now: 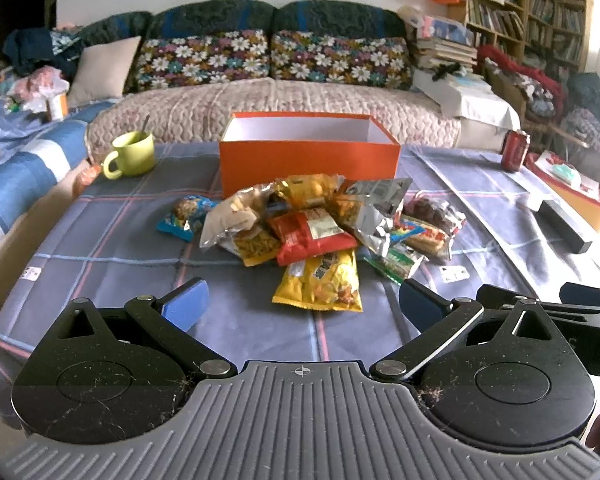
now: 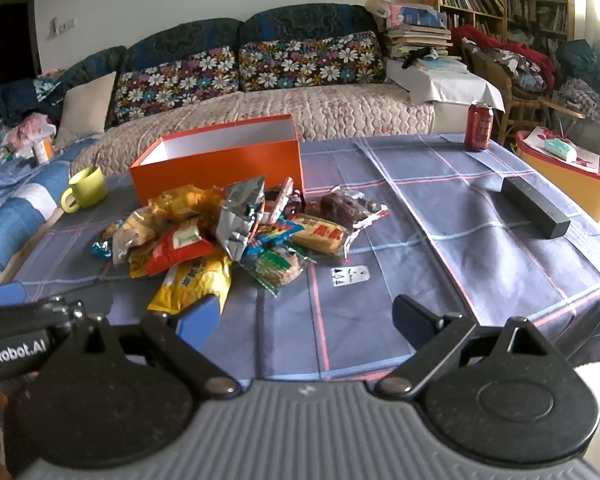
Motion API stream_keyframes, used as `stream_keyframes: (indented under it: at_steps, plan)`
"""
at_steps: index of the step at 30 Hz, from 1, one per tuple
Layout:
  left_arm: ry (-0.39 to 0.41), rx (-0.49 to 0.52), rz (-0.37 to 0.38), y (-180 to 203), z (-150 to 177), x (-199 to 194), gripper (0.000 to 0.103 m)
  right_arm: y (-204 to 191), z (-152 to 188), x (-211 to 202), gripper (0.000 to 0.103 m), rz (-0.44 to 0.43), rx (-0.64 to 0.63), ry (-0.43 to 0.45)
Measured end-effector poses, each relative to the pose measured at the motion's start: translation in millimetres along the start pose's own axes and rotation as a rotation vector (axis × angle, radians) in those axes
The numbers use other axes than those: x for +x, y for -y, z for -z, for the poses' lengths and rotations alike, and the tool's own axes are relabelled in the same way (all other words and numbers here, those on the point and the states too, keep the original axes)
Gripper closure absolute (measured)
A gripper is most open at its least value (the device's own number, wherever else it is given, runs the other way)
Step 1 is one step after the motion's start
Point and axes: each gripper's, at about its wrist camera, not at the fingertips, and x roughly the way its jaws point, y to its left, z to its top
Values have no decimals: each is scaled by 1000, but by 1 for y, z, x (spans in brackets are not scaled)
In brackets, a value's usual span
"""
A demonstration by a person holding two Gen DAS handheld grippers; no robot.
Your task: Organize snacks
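Yellow snack bag (image 1: 318,282) nearest, long axis pointing toward orange box (image 1: 308,152); ahead of left tool (image 1: 302,304), ahead-left of right tool (image 2: 306,320); both tools wide, empty.

Crinkly glossy foil-and-plastic snack packets (image 1: 316,224) heaped on matt woven checked blue tablecloth (image 1: 112,240). Smooth matt orange cardboard box (image 1: 308,160), white paper-like lining. Glossy yellow-green ceramic mug (image 1: 134,154) — shiny red metal can (image 2: 479,126). Matt black cuboid block (image 2: 536,212) — quilted cloth on sofa seat (image 1: 260,108).
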Motion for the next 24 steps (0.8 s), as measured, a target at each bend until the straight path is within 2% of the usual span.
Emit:
stream_keyframes:
  at_steps: [24]
  plan:
    - [-20, 4, -4, -2, 0, 4, 26, -2, 3, 8, 10, 10, -7, -40]
